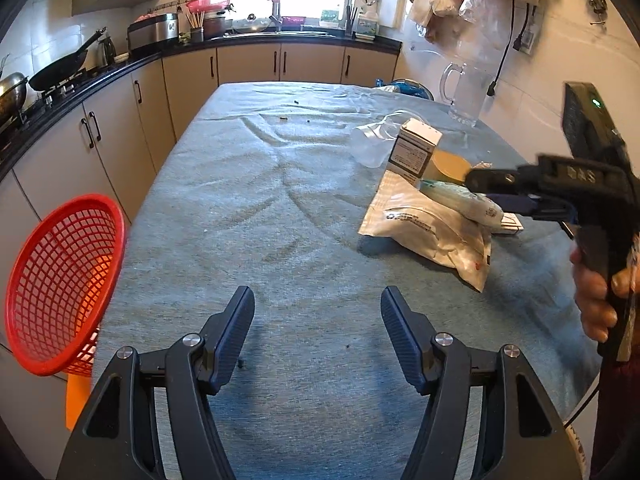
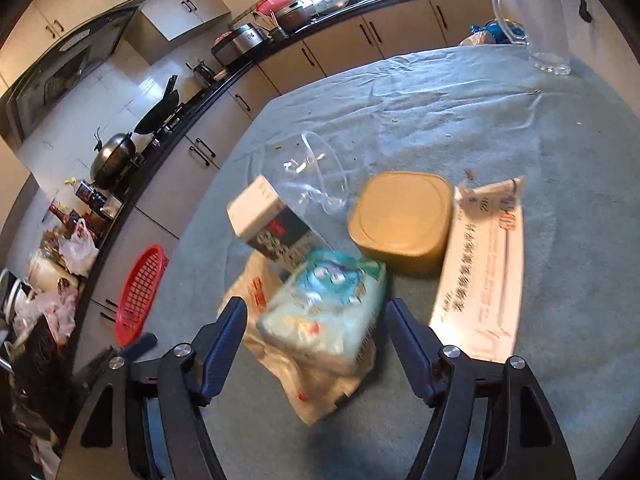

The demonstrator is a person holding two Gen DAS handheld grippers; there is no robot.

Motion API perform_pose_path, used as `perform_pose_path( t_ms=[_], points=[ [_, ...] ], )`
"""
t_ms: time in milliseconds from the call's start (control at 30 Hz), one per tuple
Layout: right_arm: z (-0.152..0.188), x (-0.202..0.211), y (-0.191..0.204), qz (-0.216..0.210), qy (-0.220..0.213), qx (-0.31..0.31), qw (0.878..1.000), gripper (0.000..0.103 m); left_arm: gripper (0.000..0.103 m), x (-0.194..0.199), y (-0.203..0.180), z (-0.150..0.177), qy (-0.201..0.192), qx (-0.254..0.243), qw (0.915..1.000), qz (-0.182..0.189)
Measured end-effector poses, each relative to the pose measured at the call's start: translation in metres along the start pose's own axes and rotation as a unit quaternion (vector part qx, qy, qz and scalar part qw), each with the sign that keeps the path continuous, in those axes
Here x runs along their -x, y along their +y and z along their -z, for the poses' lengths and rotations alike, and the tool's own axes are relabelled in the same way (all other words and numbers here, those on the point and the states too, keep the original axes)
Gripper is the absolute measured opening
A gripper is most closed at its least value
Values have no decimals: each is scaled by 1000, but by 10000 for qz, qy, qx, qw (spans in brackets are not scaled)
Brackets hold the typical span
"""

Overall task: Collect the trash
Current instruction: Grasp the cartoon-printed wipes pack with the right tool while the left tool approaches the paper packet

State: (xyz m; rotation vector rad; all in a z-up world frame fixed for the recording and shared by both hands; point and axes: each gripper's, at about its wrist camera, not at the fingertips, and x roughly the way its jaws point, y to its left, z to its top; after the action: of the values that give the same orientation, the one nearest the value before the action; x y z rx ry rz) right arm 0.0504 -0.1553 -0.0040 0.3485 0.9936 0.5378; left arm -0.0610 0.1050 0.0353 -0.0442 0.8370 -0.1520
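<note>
Teal tissue pack (image 2: 328, 312) lies between the spread right claw (image 2: 316, 312), pads clear; left claw (image 1: 318, 312) wide over bare tabletop (image 1: 260, 220).

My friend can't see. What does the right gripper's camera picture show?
The open right gripper hovers over a soft teal-and-white wrapped packet lying on a crumpled white plastic bag on the grey-blue tablecloth. Behind sit a tan square lid and two white cardboard boxes.

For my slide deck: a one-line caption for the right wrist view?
Open right gripper over a blue-green tissue pack amid trash on the grey-clothed table.
</note>
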Motion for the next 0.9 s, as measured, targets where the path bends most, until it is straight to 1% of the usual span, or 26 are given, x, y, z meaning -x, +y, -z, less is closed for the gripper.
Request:
perform_pose_path(
  t_ms=[67,133,200,267,333,400,500,533,600,667,733,767,833,900],
  points=[
    [-4,-8,3,19,85,-1,10000,79,65,-1,-4,-1,27,15,10000,26],
    [-5,-15,8,174,218,80,9996,78,66,-2,-8,-2,63,14,10000,53],
    [-2,-18,6,163,284,49,9995,66,67,-3,-12,-3,89,2,9999,51],
    [2,-15,1,101,266,31,9996,56,68,-3,-17,-5,122,-18,9999,61],
    [5,-10,-4,54,225,16,9997,52,68,-4,-22,-7,134,-29,9999,75],
    [8,-7,-8,92,219,71,9997,52,68,-5,-27,-9,153,-49,9998,96],
    [18,-8,-9,-39,292,107,9995,51,68,-6,-28,-11,169,28,9998,113],
    [21,-7,-8,-164,323,98,9993,51,68,-7,-27,-11,195,52,9997,102],
    [30,-10,-2,-685,525,83,9962,51,68,-8,-26,-13,222,108,9997,57],
    [40,-11,6,-976,646,117,9931,50,68,-8,-21,-13,283,196,9994,43],
    [45,-7,7,-1209,566,25,9911,46,69,-7,-18,-12,336,257,9991,64],
    [46,-1,6,-1210,446,10,9916,45,69,-5,-16,-11,361,289,9989,81],
    [46,11,3,-1042,188,69,9943,45,72,-4,-13,-8,432,392,9982,147],
    [46,18,-2,-1016,72,19,9948,45,72,-6,-12,-5,571,553,9964,282]
  ],
)
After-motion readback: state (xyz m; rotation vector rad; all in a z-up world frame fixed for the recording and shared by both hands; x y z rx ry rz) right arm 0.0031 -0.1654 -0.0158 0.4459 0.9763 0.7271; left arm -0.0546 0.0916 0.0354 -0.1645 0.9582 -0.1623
